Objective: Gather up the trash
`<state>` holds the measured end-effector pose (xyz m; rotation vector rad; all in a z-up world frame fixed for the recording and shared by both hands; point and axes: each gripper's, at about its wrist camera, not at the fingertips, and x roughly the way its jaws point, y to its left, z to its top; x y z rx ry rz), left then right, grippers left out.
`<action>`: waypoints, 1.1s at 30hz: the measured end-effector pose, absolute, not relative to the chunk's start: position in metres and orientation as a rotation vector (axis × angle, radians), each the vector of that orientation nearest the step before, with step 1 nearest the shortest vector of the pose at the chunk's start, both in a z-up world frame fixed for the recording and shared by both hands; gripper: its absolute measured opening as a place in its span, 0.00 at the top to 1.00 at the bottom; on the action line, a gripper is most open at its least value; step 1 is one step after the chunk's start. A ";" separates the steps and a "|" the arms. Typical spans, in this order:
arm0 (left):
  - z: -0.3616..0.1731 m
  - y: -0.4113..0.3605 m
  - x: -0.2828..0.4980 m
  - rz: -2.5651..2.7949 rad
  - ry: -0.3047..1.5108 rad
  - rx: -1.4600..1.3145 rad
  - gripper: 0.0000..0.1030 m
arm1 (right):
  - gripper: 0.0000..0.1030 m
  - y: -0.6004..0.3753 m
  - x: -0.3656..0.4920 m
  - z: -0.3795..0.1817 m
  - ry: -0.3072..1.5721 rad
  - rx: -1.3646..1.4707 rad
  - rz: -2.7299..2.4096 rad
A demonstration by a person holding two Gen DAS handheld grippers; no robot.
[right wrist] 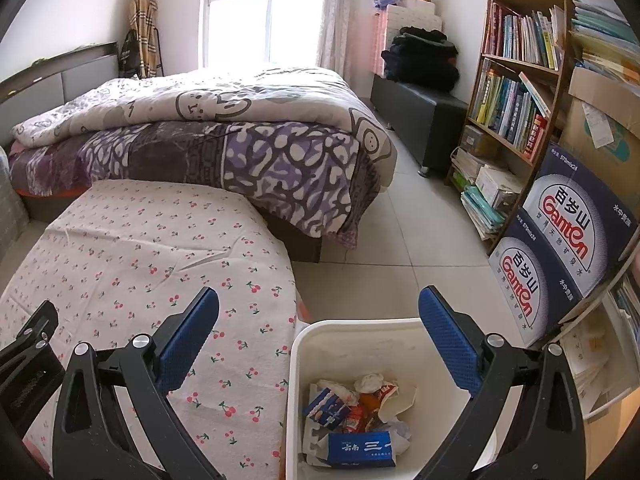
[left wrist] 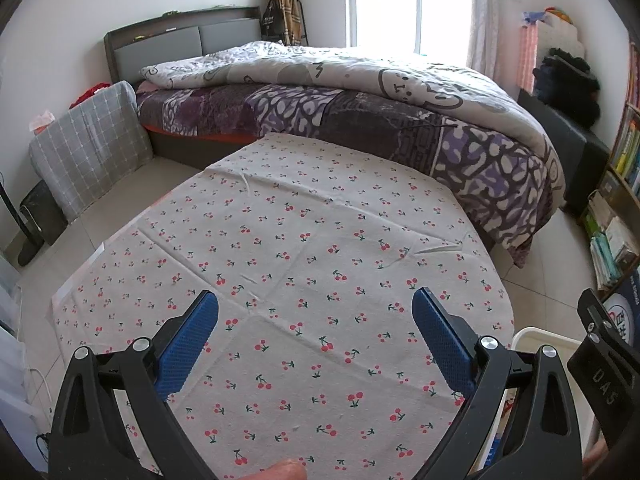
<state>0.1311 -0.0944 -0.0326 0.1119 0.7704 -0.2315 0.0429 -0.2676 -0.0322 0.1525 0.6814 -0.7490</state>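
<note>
A white bin (right wrist: 304,344) stands on the floor beside the table and holds trash (right wrist: 356,416): crumpled paper, wrappers and a blue carton. My right gripper (right wrist: 319,304) hangs open above the bin's rim with nothing between its blue pads. In the left wrist view my left gripper (left wrist: 315,304) is open over the cherry-print tablecloth (left wrist: 304,248), also holding nothing. No trash lies on the cloth in either view. The bin's rim (left wrist: 532,336) shows at the lower right of the left wrist view, next to the other gripper's black body.
A bed (right wrist: 224,132) with a purple patterned cover stands behind the table. A bookshelf (right wrist: 516,92) and stacked blue cartons (right wrist: 568,240) line the right side. A dark bench (right wrist: 416,116) sits by the window. A checked grey bag (left wrist: 88,144) leans at the left.
</note>
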 end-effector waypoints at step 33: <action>-0.034 -0.098 0.129 -0.236 0.755 0.124 0.08 | 0.07 -0.264 0.046 -0.035 0.690 0.156 -0.727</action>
